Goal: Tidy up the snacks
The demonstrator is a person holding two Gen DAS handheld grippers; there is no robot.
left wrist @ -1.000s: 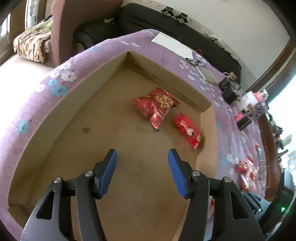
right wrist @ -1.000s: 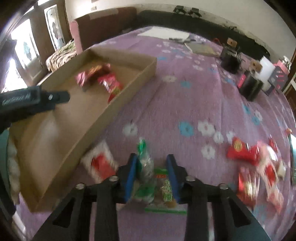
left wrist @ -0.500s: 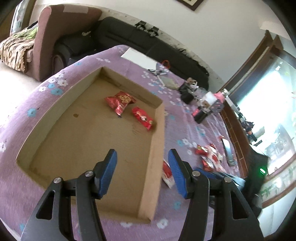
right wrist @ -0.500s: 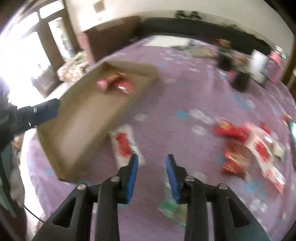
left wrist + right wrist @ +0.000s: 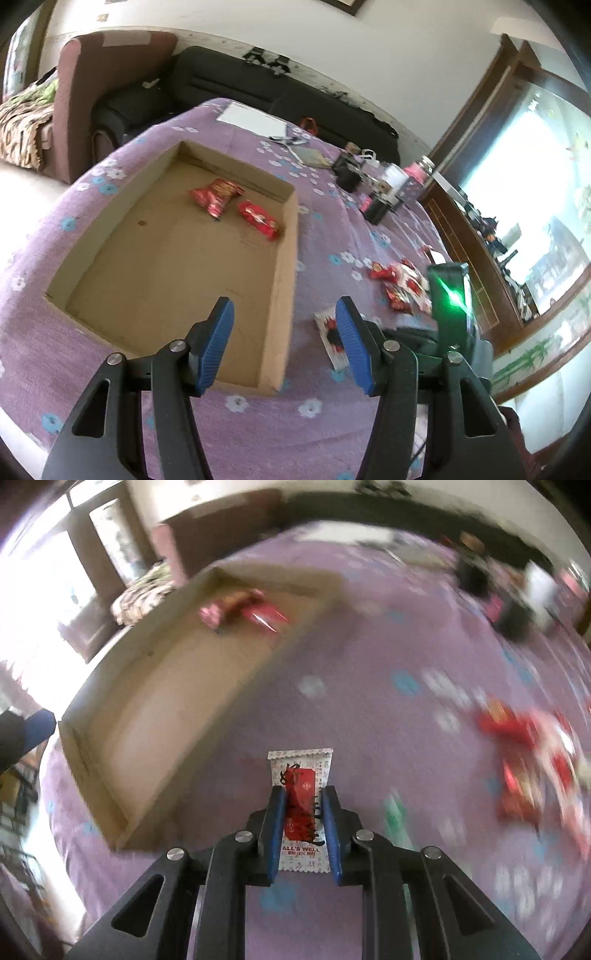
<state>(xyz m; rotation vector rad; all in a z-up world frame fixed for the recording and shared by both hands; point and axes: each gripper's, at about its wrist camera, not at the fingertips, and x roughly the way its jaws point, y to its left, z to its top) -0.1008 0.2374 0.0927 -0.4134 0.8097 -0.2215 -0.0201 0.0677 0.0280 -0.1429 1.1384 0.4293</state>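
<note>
Right claw (image 5: 303, 823) is now clamped on the white-and-red packet (image 5: 301, 775), which lay flat on the table half a second ago while the claw was empty and a bit apart. A second ago that claw was around a green packet (image 5: 395, 812); that one now lies on the cloth just right of the claw. Packet looks lifted clear and held flat, pointing forward; the view is motion-blurred, so the height is hard to judge.

Left claw (image 5: 284, 347) is wide apart, empty, hovering over the box's (image 5: 286, 295) near right corner. It has pulled back: the whole box shows now.

Likely next: packet goes into the box, which sits just left of it. Two red packets (image 5: 236, 210) already lie at its far end.

A pile of red snacks (image 5: 528, 760) waits on the right, well apart from the box, so plenty is left.

Surface: table (image 5: 332, 236) under a purple flowered cloth; clutter (image 5: 369, 184) at the far edge. Dark sofa (image 5: 258, 88) behind it, bright window on the right.
</note>
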